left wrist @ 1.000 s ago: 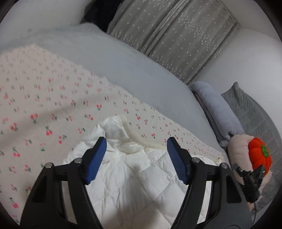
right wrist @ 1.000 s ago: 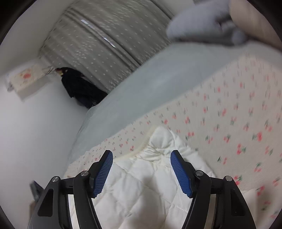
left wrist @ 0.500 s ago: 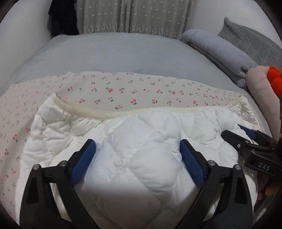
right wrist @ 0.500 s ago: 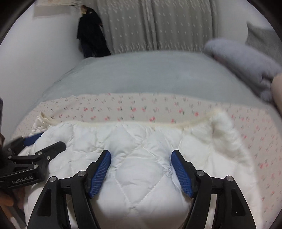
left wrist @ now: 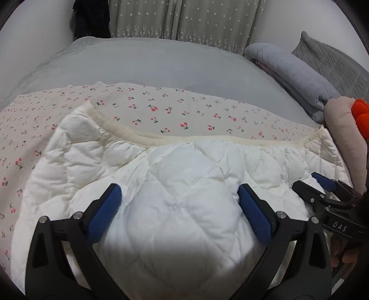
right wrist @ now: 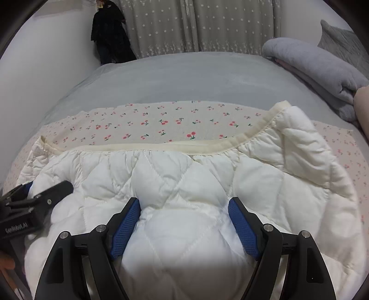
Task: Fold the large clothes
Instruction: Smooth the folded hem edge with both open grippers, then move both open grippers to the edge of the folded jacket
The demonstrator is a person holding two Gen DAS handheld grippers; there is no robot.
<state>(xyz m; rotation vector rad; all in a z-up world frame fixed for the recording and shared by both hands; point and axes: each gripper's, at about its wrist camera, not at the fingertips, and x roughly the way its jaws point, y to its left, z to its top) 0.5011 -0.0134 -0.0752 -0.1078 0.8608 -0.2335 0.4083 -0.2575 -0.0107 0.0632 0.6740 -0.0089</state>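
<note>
A white quilted garment [left wrist: 184, 166] with a cream trim band lies spread on a cherry-print sheet [left wrist: 161, 110] on the bed. My left gripper [left wrist: 178, 193] stands wide open low over its near part, and a puffed fold bulges up between the blue pads without being clamped. To its right, my right gripper [left wrist: 309, 182] rests on the same garment. In the right wrist view the garment [right wrist: 184, 175] fills the foreground. The right gripper [right wrist: 184, 205] is open astride another puffed fold. The left gripper [right wrist: 49, 187] shows at the left edge.
Beyond the sheet lies a grey bedspread [left wrist: 161, 64], with a star-print curtain [left wrist: 184, 18] behind it. At the right sit a folded grey blanket [left wrist: 293, 71], a quilted grey pillow [left wrist: 334, 60] and a pink plush with orange [left wrist: 346, 124]. Dark clothing [right wrist: 110, 32] hangs in the far left corner.
Both views have rolled to level and dropped closer to the garment. The left jaws have spread wider. The garment now lies broad across both views, and each gripper sees the other.
</note>
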